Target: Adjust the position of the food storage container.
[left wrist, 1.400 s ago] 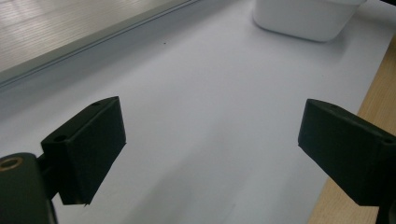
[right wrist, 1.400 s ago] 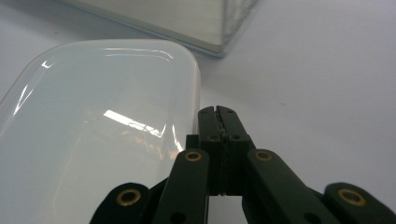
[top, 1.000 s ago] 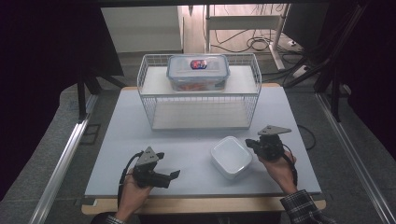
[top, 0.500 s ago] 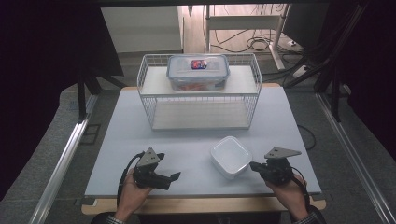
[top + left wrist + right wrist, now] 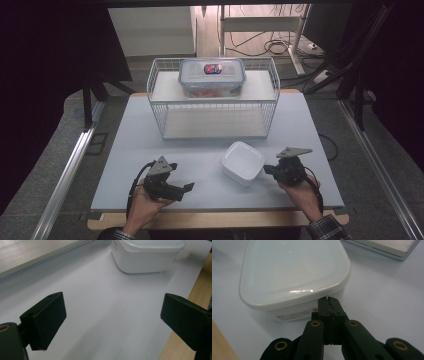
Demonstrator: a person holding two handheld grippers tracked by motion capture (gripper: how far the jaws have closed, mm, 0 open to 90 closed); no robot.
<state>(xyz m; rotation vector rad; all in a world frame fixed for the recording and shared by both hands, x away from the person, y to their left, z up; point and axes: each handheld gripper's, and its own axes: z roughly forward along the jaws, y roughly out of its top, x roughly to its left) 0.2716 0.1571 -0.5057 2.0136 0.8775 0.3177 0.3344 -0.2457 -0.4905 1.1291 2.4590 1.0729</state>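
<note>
A white square container (image 5: 243, 162) with its lid on sits on the table's front right part. My right gripper (image 5: 267, 170) is just to its right, shut with nothing between the jaws. In the right gripper view the gripper's tips (image 5: 329, 301) are at the container's (image 5: 294, 272) side wall, just below the lid rim. My left gripper (image 5: 187, 187) rests near the front left, jaws wide open, aimed toward the container. In the left gripper view the open gripper (image 5: 112, 317) frames bare table, and the container (image 5: 147, 255) lies farther ahead.
A white wire rack (image 5: 215, 100) stands at the back of the pale table (image 5: 125, 150). A clear box with a blue-trimmed lid (image 5: 212, 77) sits on the rack's top shelf. A wooden strip (image 5: 215, 220) runs along the table's front edge.
My right gripper has dropped back from beside the container toward the table's front edge, then crept slightly forward. The left gripper and the container have stayed put.
</note>
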